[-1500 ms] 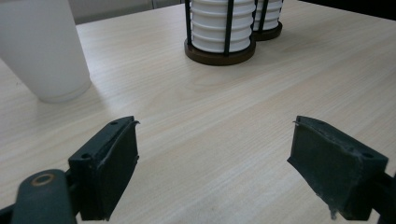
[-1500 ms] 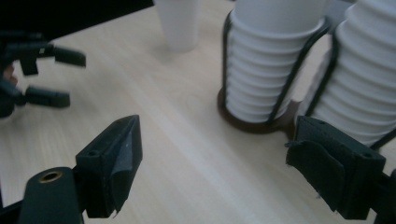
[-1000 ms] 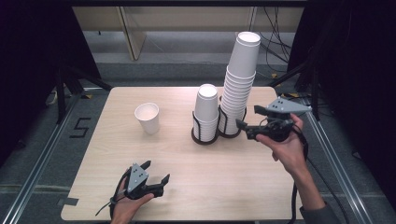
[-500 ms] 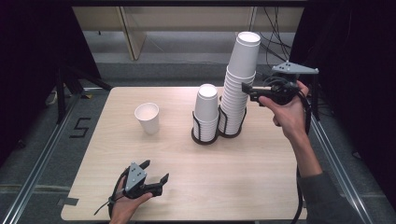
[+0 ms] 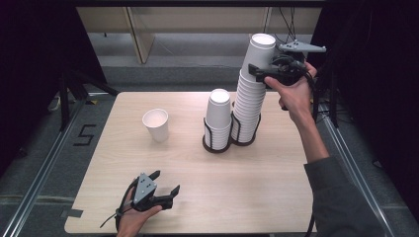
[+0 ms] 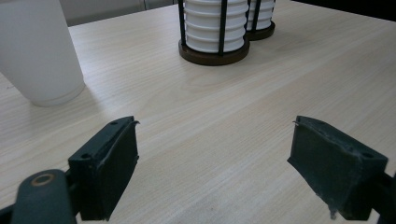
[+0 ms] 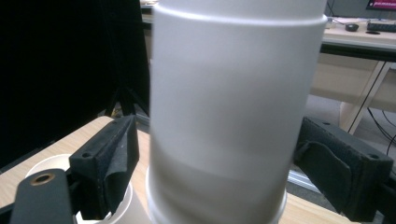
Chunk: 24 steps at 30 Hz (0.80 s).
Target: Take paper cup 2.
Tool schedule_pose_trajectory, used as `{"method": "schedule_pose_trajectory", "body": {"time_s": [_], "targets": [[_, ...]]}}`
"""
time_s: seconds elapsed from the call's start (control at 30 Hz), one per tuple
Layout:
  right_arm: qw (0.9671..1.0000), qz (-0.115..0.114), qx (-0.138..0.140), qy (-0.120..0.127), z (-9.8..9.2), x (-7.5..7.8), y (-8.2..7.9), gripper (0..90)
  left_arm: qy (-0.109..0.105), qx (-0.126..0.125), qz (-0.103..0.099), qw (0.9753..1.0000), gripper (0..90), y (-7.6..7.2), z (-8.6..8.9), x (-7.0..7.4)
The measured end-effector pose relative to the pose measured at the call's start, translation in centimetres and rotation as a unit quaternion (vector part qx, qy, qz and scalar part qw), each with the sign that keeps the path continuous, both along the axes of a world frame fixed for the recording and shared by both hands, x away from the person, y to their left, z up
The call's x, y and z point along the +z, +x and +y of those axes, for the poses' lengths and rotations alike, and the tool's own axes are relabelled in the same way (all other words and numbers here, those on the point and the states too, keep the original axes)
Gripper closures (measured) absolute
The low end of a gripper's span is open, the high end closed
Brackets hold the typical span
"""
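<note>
Resting low at the near left of the table (image 5: 296, 197), left gripper (image 5: 165, 190): jaws spread wide, holding nothing, unmoved over the past second. Further left and far, a single paper cup (image 5: 155, 124), upright and alone. Centre: short stack (image 5: 219, 118) in its wire holder, just beside the tall stack (image 5: 253, 94) at its right. Far right, the change: right gripper (image 5: 258, 72), lifted from holder height up to the top cup (image 7: 233, 93), jaws spread on either side, not yet pressed in. Likely meaning: about to pinch and pull off that top cup.
</note>
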State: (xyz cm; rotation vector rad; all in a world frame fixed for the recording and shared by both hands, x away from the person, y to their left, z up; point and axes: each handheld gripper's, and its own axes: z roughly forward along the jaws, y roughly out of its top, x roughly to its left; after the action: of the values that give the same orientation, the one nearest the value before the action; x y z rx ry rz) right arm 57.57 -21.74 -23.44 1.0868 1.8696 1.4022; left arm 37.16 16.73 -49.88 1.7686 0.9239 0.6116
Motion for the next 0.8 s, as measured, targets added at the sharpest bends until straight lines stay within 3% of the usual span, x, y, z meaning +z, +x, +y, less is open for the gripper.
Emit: {"method": "schedule_pose_trajectory", "body": {"time_s": [0.2, 0.3, 0.37, 0.8], "targets": [[0.9995, 0.023, -0.004, 0.021, 0.6, -0.1, 1.6, 14.2, 0.003, -0.004, 0.0, 1.0, 14.5, 0.0, 0.0, 0.1], [0.9998, 0.018, -0.004, 0.006, 0.7, 0.0, 1.7, 15.5, 0.002, -0.004, -0.001, 1.0, 14.5, -0.1, 0.0, 0.1], [0.9995, 0.027, -0.008, 0.015, 0.7, 0.1, 1.5, 15.9, 0.002, -0.004, -0.001, 1.0, 14.5, -0.1, 0.0, 0.1], [0.9997, 0.01, -0.001, 0.021, 0.4, 0.7, 1.6, 18.1, 0.008, -0.005, 0.002, 1.0, 14.5, -0.1, -0.1, 0.1]]}}
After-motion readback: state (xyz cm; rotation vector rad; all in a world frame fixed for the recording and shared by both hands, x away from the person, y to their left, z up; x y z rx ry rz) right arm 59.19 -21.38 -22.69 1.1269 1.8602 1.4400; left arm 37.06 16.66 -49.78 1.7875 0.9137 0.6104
